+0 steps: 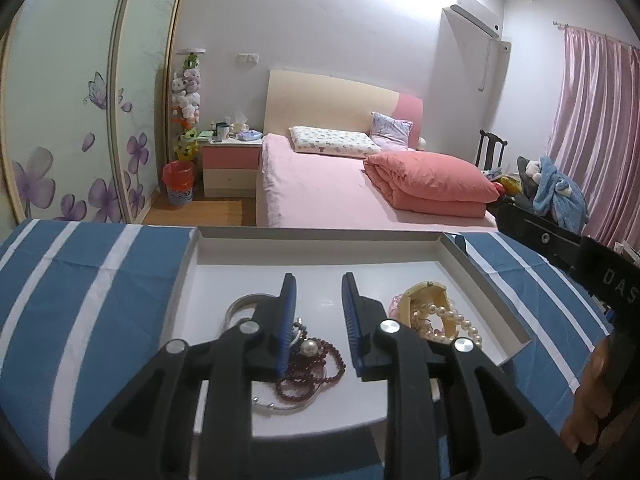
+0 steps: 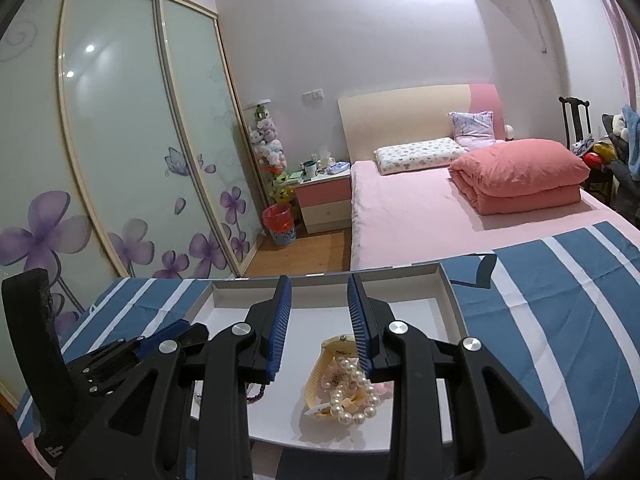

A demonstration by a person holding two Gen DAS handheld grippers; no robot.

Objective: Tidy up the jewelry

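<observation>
A shallow white tray (image 1: 316, 248) lies on a blue-and-white striped cloth (image 1: 80, 280). In the left wrist view it holds a dark red bead string (image 1: 316, 368), a silver bangle (image 1: 236, 306), a large pearl (image 1: 308, 347), and at the right a cream bangle (image 1: 420, 300) with a pearl bracelet (image 1: 452, 320). My left gripper (image 1: 319, 284) is open and empty above the red beads. In the right wrist view my right gripper (image 2: 319, 288) is open and empty above the cream bangle (image 2: 320, 376) and pearl bracelet (image 2: 356, 396). The tray (image 2: 448, 292) is under it.
A pink bed (image 1: 340, 188) with a folded salmon quilt (image 1: 428, 180) stands behind the table. Sliding wardrobe doors (image 2: 100, 140) with purple flowers are at the left. The left gripper's body (image 2: 120, 356) shows low left in the right wrist view.
</observation>
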